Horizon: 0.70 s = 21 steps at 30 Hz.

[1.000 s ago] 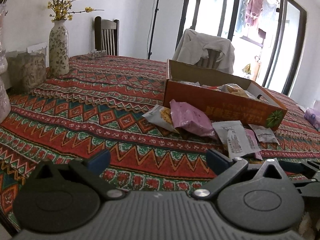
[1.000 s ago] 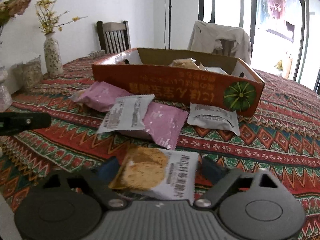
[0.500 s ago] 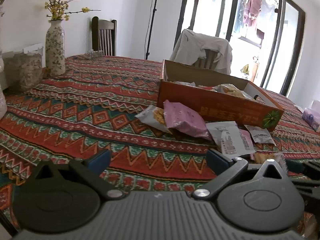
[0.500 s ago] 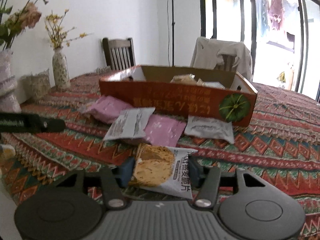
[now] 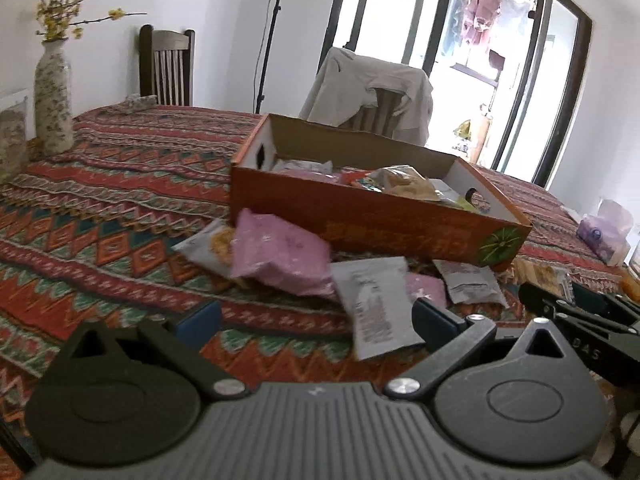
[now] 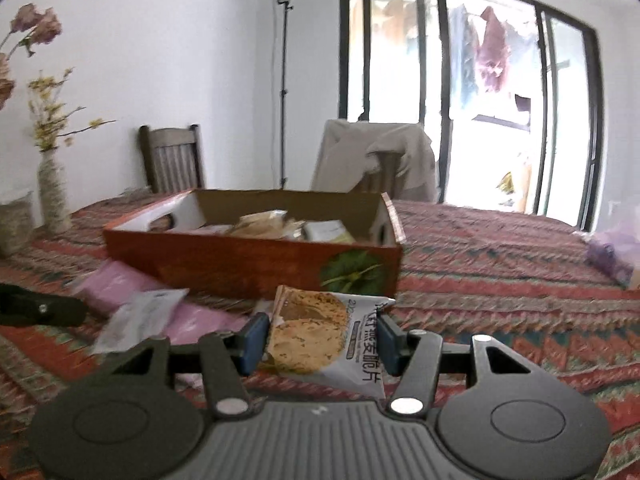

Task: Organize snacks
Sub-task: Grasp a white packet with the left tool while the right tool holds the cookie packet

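Observation:
My right gripper (image 6: 320, 340) is shut on a white cracker packet (image 6: 320, 336), held off the cloth in front of the orange cardboard box (image 6: 248, 264). That box (image 5: 384, 224) holds several snack packets. On the cloth before it lie a pink packet (image 5: 280, 256), a white packet (image 5: 372, 300), a cracker packet (image 5: 208, 244) and a grey sachet (image 5: 472, 286). My left gripper (image 5: 316, 320) hangs open over the cloth with nothing between its blue pads, just short of these packets. The right gripper's black frame (image 5: 580, 320) shows at the right of the left wrist view.
A patterned cloth (image 5: 120, 208) covers the table. A flowered vase (image 5: 52, 100) and a jar stand at the far left. Two chairs (image 6: 172, 160) sit behind the table, one draped with a beige garment (image 6: 376, 160). A purple bag (image 5: 604, 232) lies at the right.
The right gripper's pads closed on the cracker packet and lifted it toward the box. Both hands moved closer to the box; the left gripper stayed open.

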Each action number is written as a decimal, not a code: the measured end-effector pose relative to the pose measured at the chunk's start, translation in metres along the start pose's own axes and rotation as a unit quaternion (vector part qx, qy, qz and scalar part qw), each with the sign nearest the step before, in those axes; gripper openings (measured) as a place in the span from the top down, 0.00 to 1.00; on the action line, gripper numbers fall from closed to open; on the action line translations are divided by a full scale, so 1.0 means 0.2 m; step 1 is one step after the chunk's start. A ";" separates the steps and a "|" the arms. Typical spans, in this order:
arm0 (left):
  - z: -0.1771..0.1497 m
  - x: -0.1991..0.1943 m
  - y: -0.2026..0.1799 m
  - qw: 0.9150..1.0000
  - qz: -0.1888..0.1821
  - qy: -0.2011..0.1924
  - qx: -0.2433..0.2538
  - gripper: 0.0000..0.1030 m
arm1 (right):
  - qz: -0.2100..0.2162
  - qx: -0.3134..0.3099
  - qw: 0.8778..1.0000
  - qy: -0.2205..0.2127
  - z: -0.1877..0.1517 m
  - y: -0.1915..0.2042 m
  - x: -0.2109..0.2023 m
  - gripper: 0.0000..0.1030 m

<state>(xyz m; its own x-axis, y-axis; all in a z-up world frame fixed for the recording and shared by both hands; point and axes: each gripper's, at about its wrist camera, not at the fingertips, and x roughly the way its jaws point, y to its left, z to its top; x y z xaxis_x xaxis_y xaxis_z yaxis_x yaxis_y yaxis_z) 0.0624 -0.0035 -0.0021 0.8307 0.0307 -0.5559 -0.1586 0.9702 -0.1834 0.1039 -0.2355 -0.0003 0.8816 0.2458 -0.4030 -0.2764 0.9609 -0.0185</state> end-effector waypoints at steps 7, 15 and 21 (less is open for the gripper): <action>0.02 0.12 -0.12 1.000 0.008 0.012 0.003 0.00 | 0.002 -0.006 1.000 -0.014 0.02 -0.01 0.04 0.46; 0.03 0.21 -0.19 1.000 0.016 0.023 0.000 0.17 | 0.001 -0.011 1.000 -0.027 0.02 0.00 0.01 0.46; 0.01 0.25 -0.22 0.999 0.010 0.033 0.008 0.45 | 0.003 -0.008 1.000 -0.028 0.02 -0.01 0.01 0.46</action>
<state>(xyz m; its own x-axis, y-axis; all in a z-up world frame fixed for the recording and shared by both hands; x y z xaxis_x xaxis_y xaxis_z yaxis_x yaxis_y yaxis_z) 0.1115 -0.0436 -0.0207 0.7898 0.0349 -0.6124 -0.1667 0.9730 -0.1596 0.1067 -0.2358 0.0031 0.9000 0.2578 -0.3516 -0.2864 0.9576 -0.0309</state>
